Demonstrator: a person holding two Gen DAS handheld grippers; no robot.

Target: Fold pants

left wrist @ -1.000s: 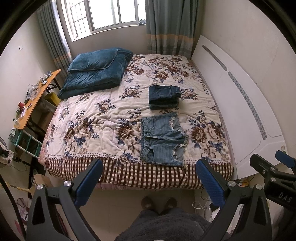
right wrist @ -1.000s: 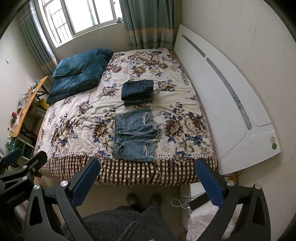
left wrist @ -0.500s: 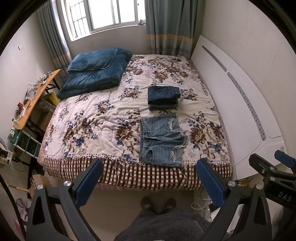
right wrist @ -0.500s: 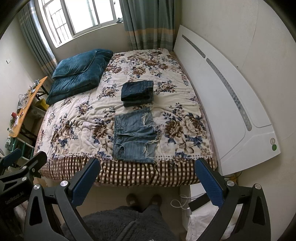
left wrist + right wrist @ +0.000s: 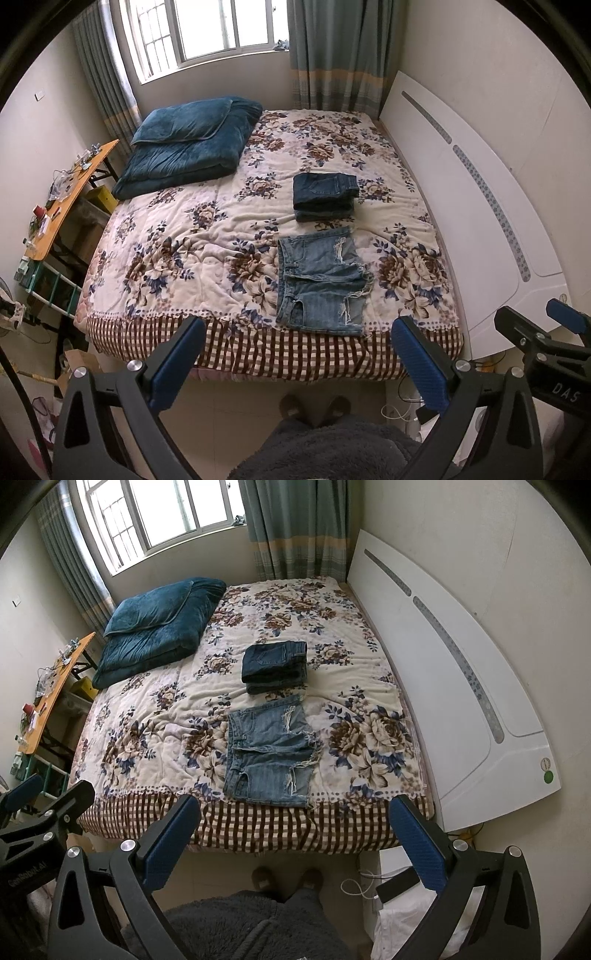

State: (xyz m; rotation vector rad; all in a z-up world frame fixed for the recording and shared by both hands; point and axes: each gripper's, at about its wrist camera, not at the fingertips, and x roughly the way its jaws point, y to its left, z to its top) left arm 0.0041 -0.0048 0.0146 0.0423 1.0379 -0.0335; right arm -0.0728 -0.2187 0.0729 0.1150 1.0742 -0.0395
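Observation:
Light blue denim shorts [image 5: 319,282] lie spread flat near the front edge of the bed, also in the right wrist view [image 5: 269,755]. Behind them sits a folded stack of dark blue jeans [image 5: 325,195], seen too in the right wrist view [image 5: 275,666]. My left gripper [image 5: 299,362] is open and empty, held well back from the bed above the floor. My right gripper [image 5: 293,840] is also open and empty, at about the same distance.
The bed has a floral quilt [image 5: 184,251] with a checked skirt. A folded teal blanket [image 5: 188,147] lies at the far left. A white headboard [image 5: 480,206] runs along the right. A cluttered orange table [image 5: 62,206] stands left. The person's slippers [image 5: 314,404] are on the floor.
Both grippers have drifted slightly back from the bed, so the shorts and jeans sit a little higher in view. Both stay open.

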